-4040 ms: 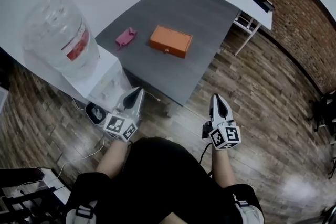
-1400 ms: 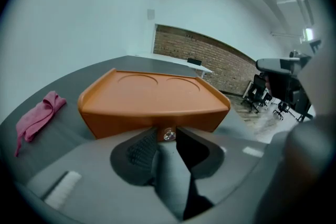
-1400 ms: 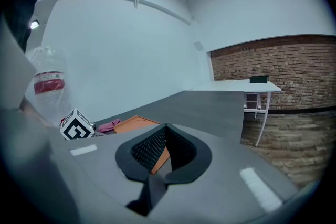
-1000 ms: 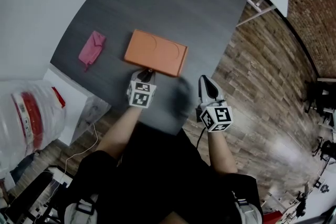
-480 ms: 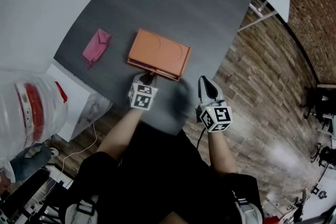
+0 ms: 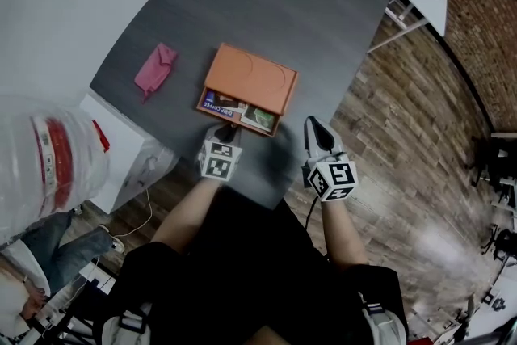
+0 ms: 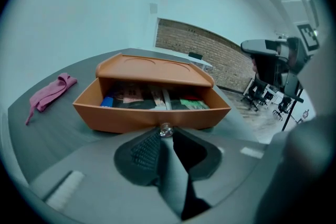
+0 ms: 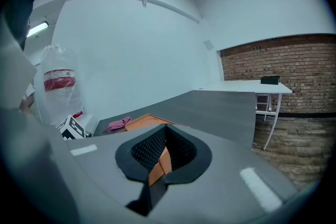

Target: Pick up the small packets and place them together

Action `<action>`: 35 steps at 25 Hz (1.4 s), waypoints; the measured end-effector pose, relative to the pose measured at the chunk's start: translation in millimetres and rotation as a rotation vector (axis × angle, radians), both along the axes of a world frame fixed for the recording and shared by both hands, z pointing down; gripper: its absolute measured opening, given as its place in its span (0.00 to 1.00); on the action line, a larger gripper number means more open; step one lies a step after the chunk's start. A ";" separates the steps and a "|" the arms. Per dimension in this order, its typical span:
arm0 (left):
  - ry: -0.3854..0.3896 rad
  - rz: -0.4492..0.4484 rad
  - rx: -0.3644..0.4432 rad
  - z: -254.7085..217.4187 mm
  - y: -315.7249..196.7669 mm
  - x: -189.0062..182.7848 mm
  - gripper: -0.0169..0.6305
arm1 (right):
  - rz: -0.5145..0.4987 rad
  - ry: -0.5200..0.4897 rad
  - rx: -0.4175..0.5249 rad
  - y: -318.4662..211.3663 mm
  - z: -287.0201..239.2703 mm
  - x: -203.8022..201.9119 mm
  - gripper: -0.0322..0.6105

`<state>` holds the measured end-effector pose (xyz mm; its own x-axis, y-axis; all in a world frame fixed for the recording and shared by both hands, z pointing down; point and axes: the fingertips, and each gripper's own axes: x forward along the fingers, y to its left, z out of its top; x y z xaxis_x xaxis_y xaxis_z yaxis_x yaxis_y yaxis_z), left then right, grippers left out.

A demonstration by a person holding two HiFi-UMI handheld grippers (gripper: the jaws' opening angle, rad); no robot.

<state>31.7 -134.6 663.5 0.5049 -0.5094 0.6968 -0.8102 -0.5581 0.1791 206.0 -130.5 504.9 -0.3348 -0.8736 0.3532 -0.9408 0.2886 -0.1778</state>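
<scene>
Packets (image 7: 152, 98) lie in the open drawer (image 7: 131, 119) just beyond the left gripper (image 6: 227, 128), whose just-narrowed jaws pinch its knob (image 7: 166, 130); the right gripper (image 6: 315, 128), jaws together and empty, stands farther right.

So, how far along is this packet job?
Done: the drawer of the orange box stands open, packets showing inside. In hand: the left gripper, jaws just closing, pinches the drawer's knob. Left: every packet is to lift out; the right gripper is shut, empty.
</scene>
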 end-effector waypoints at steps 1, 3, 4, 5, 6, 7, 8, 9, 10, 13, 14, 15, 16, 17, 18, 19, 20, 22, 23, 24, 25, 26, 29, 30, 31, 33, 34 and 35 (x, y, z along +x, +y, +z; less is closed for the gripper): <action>-0.001 -0.005 -0.002 -0.6 2.2 -1.7 0.14 | -0.007 0.002 0.000 -0.1 0.3 -1.5 0.05; -0.001 -0.012 -0.004 0.8 6.2 -4.2 0.14 | -0.020 0.007 0.003 -0.8 0.5 -4.8 0.05; 0.000 -0.015 -0.005 2.4 8.3 -5.1 0.14 | -0.026 0.009 0.005 -1.5 0.4 -6.4 0.05; 0.001 -0.016 -0.007 4.5 10.4 -5.9 0.14 | -0.029 0.010 0.007 -2.4 0.3 -7.7 0.05; 0.000 -0.017 -0.008 5.7 12.4 -7.0 0.14 | -0.031 0.010 0.008 -3.4 0.4 -9.0 0.05; -0.003 -0.018 -0.009 4.9 14.2 -8.2 0.14 | -0.033 0.009 0.009 -4.5 0.6 -10.3 0.05; -0.005 -0.018 -0.011 3.6 16.0 -9.3 0.14 | -0.036 0.007 0.008 -5.5 1.1 -11.8 0.05; -0.007 -0.018 -0.014 3.2 18.1 -10.4 0.14 | -0.039 0.006 0.007 -6.2 1.7 -13.5 0.05; -0.009 -0.018 -0.017 3.7 20.4 -11.5 0.14 | -0.043 0.005 0.006 -6.7 2.5 -15.3 0.05; -0.007 -0.015 -0.021 9.2 27.7 -15.0 0.14 | -0.052 0.002 0.006 -7.7 4.7 -21.7 0.05; -0.006 -0.014 -0.021 10.9 30.1 -16.2 0.14 | -0.054 0.001 0.006 -7.9 5.3 -23.8 0.05; -0.006 -0.013 -0.022 10.8 32.5 -17.4 0.14 | -0.056 0.000 0.007 -7.9 5.7 -25.5 0.05; -0.006 -0.013 -0.023 10.1 34.6 -18.3 0.14 | -0.058 -0.001 0.008 -7.8 5.9 -26.7 0.05; -0.007 -0.013 -0.023 10.3 36.4 -18.8 0.14 | -0.059 -0.001 0.008 -7.6 5.8 -27.2 0.05; -0.007 -0.014 -0.022 11.5 37.9 -19.2 0.14 | -0.061 0.000 0.008 -7.5 5.5 -27.4 0.05; -0.008 -0.014 -0.021 12.2 38.9 -19.6 0.14 | -0.062 0.001 0.008 -7.6 5.2 -27.3 0.05; -0.010 -0.014 -0.023 10.9 39.8 -19.8 0.14 | -0.063 0.002 0.007 -7.7 4.9 -26.9 0.05; -0.011 -0.015 -0.030 7.7 41.3 -20.1 0.14 | -0.063 0.002 0.005 -7.9 4.5 -25.5 0.05; -0.011 -0.017 -0.032 7.2 41.8 -20.2 0.14 | -0.063 0.002 0.004 -8.2 4.5 -24.9 0.05; -0.011 -0.017 -0.033 7.1 42.2 -20.3 0.14 | -0.062 0.001 0.004 -8.7 4.5 -24.5 0.05; -0.010 -0.017 -0.033 7.1 42.7 -20.2 0.14 | -0.063 -0.001 0.004 -9.2 4.6 -24.4 0.05; -0.011 -0.017 -0.033 7.1 43.2 -20.4 0.14 | -0.065 -0.001 0.004 -9.5 4.6 -24.5 0.05; -0.006 -0.020 -0.030 6.4 44.5 -21.7 0.14 | -0.071 0.000 0.005 -9.8 4.6 -26.2 0.05; -0.004 -0.020 -0.029 6.1 44.4 -22.3 0.14 | -0.073 0.000 0.004 -10.1 4.7 -26.8 0.05; -0.003 -0.019 -0.028 5.8 44.2 -22.9 0.14 | -0.074 0.000 0.003 -10.4 4.7 -27.2 0.05; -0.002 -0.018 -0.027 5.6 43.6 -23.4 0.14 | -0.075 0.001 0.003 -10.8 4.5 -27.1 0.05; -0.002 -0.017 -0.027 5.7 43.3 -23.2 0.14 | -0.074 0.001 0.003 -10.9 4.3 -26.8 0.05; -0.002 -0.017 -0.026 6.0 43.1 -22.8 0.14 | -0.074 0.001 0.004 -10.9 4.3 -26.7 0.05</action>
